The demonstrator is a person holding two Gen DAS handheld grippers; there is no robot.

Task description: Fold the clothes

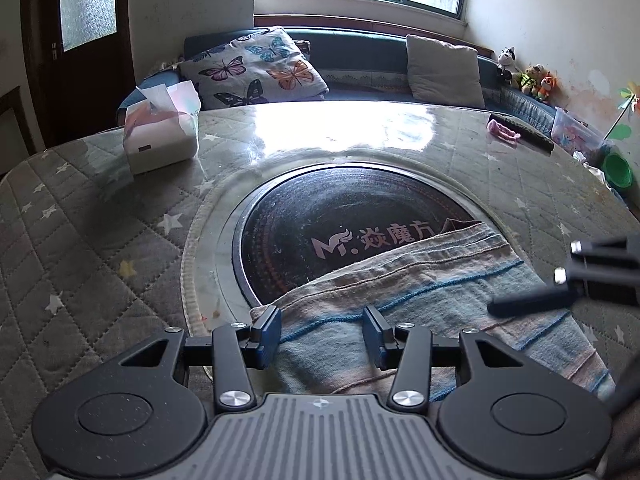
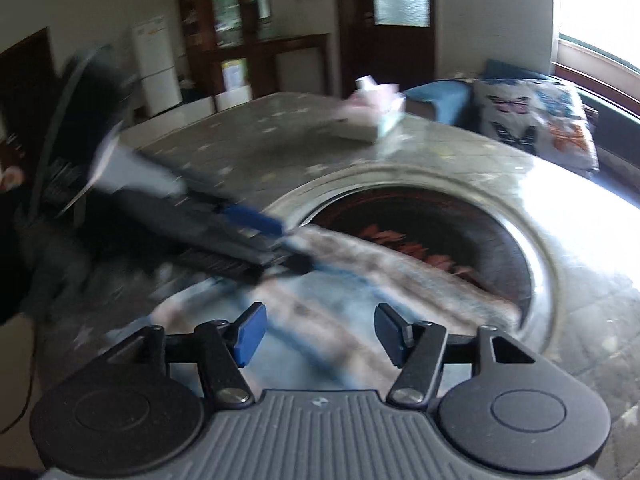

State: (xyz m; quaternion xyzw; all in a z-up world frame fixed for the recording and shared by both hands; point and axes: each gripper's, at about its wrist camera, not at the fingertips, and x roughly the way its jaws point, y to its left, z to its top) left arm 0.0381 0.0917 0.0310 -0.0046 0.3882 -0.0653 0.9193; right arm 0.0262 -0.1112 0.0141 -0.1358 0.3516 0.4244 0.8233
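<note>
A striped cloth (image 1: 440,300), pale blue and pink with blue stitching, lies flat on the table, partly over the round black hob (image 1: 320,216). My left gripper (image 1: 322,330) is open just above the cloth's near left edge, nothing between its fingers. My right gripper (image 2: 318,334) is open above the cloth (image 2: 320,280) in its own blurred view, and its dark fingertip (image 1: 532,304) reaches in from the right in the left wrist view. The left gripper (image 2: 280,240) shows in the right wrist view at the cloth's far edge.
The table has a quilted grey star-pattern cover (image 1: 80,240). A tissue box (image 1: 160,132) stands at the far left, a pink item (image 1: 504,130) at the far right. A sofa with a butterfly cushion (image 1: 256,68) lies behind. A green bowl (image 1: 618,170) sits off the right edge.
</note>
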